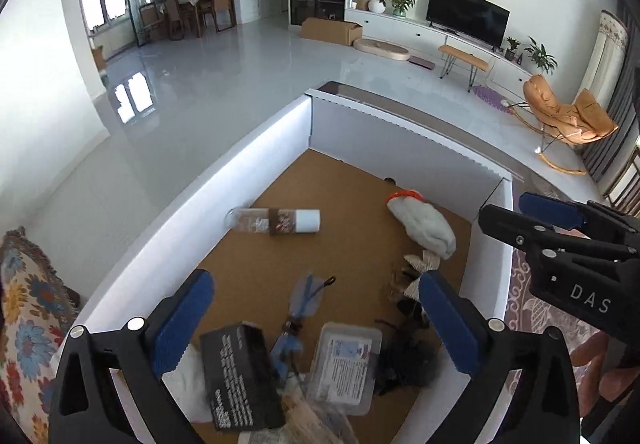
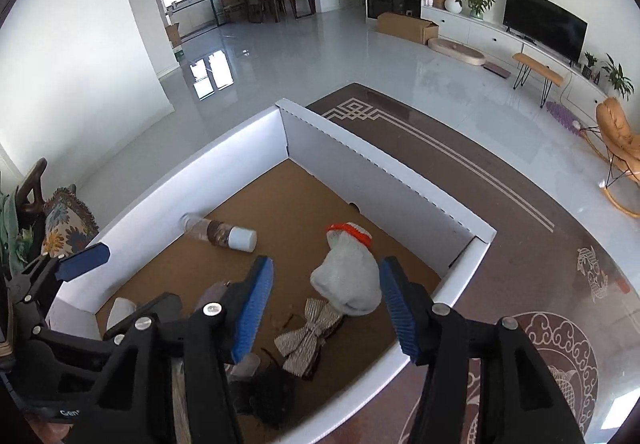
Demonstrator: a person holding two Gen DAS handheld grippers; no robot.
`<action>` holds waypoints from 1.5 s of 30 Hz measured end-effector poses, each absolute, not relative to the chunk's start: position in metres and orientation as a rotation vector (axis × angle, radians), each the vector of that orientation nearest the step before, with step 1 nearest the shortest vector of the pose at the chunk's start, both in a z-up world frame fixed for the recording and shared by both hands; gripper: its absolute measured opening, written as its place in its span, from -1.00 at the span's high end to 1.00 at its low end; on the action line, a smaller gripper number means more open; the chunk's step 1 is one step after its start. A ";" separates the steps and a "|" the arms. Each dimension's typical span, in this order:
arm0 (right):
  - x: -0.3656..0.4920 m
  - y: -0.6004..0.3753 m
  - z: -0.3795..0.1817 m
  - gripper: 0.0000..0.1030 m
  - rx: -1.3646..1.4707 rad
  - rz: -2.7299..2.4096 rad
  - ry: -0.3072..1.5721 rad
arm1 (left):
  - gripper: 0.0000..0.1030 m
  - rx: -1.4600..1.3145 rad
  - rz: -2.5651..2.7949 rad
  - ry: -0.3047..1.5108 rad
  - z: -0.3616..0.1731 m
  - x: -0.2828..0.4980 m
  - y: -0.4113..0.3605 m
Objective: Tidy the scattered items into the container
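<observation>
A white cardboard box (image 1: 256,148) with a brown floor holds the items. Inside lie a clear bottle with a white cap (image 1: 276,221), a grey glove with an orange cuff (image 1: 426,224), a patterned bow tie (image 2: 308,336), a black carton (image 1: 240,372), a clear plastic case (image 1: 346,362), a blue tassel item (image 1: 302,304) and a black fuzzy item (image 1: 404,360). My left gripper (image 1: 316,318) is open and empty above the near items. My right gripper (image 2: 326,304) is open and empty above the glove (image 2: 348,276) and also shows at the right of the left wrist view (image 1: 560,228).
The box (image 2: 384,172) stands on a brown patterned rug (image 2: 500,224) on a glossy grey floor. A floral cushion (image 1: 28,308) lies left of the box. A rocking chair (image 1: 568,116), bench, TV unit and a cardboard box stand far behind.
</observation>
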State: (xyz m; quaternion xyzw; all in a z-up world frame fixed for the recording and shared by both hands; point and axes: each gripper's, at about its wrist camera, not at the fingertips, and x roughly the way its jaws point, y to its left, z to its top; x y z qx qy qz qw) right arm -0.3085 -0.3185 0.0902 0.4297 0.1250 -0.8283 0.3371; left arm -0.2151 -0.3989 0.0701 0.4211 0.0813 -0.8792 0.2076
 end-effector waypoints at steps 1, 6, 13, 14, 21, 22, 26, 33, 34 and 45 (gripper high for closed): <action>-0.294 -0.305 0.090 -0.10 1.111 -2.153 0.314 | -1.00 1.156 -2.426 0.195 0.070 -0.201 -0.389; -0.230 -0.249 0.081 -0.10 1.098 -2.134 0.314 | -1.00 1.100 -2.337 0.233 0.074 -0.140 -0.357; -0.210 -0.221 0.121 -0.10 1.060 -2.122 0.368 | -1.00 1.018 -2.301 0.385 0.144 -0.102 -0.356; -0.207 -0.224 0.131 -0.10 1.042 -2.115 0.382 | -1.00 0.997 -2.299 0.394 0.153 -0.099 -0.356; -0.187 -0.251 0.164 -0.10 0.952 -2.065 0.451 | -1.00 0.895 -2.252 0.356 0.186 -0.080 -0.352; -0.184 -0.253 0.163 -0.10 0.946 -2.062 0.459 | -1.00 0.884 -2.244 0.352 0.188 -0.078 -0.352; -0.181 -0.261 0.152 -0.10 0.964 -2.042 0.484 | -1.00 0.861 -2.210 0.359 0.190 -0.073 -0.354; -0.180 -0.269 0.141 -0.10 0.975 -2.023 0.502 | -1.00 0.877 -2.182 0.379 0.182 -0.076 -0.356; -0.180 -0.269 0.141 -0.10 0.973 -2.022 0.503 | -1.00 0.881 -2.179 0.380 0.180 -0.076 -0.356; -0.183 -0.276 0.137 -0.10 0.976 -2.018 0.519 | -1.00 0.790 -2.223 0.444 0.178 -0.068 -0.353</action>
